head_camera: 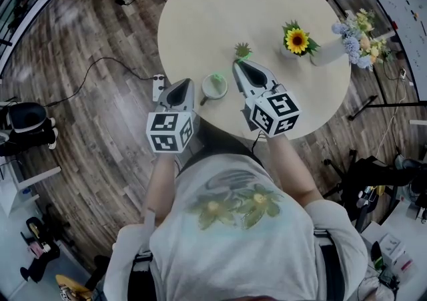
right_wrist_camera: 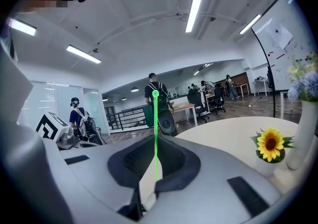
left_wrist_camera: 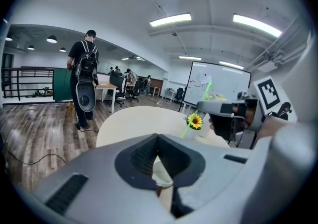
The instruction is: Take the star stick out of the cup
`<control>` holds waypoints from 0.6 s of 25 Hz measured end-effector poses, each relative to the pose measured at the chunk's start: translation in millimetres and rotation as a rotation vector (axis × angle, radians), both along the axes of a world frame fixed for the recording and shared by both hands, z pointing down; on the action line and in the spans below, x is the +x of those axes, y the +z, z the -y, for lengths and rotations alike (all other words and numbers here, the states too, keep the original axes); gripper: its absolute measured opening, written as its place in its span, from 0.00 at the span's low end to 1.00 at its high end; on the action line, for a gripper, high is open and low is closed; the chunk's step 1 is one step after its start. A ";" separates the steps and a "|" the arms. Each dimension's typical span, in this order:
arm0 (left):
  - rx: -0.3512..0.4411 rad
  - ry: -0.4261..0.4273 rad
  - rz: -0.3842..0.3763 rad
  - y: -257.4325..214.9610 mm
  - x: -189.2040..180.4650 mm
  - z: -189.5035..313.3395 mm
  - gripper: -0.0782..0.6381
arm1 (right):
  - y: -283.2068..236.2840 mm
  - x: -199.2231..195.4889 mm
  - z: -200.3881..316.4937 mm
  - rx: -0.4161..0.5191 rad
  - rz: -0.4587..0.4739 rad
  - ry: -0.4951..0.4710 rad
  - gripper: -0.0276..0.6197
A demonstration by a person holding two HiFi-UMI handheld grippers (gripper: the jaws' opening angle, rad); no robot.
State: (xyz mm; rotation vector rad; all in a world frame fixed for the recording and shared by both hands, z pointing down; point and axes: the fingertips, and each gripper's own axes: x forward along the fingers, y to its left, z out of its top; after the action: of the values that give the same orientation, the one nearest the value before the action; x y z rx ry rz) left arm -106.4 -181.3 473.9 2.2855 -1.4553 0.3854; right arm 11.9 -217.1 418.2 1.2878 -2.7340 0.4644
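Right hand-held gripper [right_wrist_camera: 154, 178] clenched on the lower end of the green star stick [right_wrist_camera: 155, 133], stick upright and clear of the cup [head_camera: 215, 85] (just right of it and a little farther off). Left hand-held gripper [left_wrist_camera: 160, 168] closed on the cup, near the near edge of the round worktop [head_camera: 220, 6]. Farther right, a sunflower pot [head_camera: 297, 41] and a flower vase [head_camera: 327, 53].

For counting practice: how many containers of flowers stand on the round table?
2. A small white pot with a yellow sunflower stands on the round beige table's right side; a white vase of pale blue and yellow flowers stands beside it, nearer the edge.
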 end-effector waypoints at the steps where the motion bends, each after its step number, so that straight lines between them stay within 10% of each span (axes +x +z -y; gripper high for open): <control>1: 0.001 0.000 0.000 -0.6 0.3 -1.1 0.11 | -2.7 0.8 -1.5 0.005 0.004 0.001 0.09; 15: 0.018 -0.010 -0.001 -9.2 1.7 -13.4 0.11 | -25.4 -5.7 -29.3 0.055 0.008 -0.049 0.09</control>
State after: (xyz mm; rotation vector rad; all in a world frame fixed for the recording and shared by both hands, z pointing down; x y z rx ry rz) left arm -104.6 -167.9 464.7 2.2916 -1.4748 0.3696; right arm 6.2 -187.8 392.8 1.2303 -2.7962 0.3937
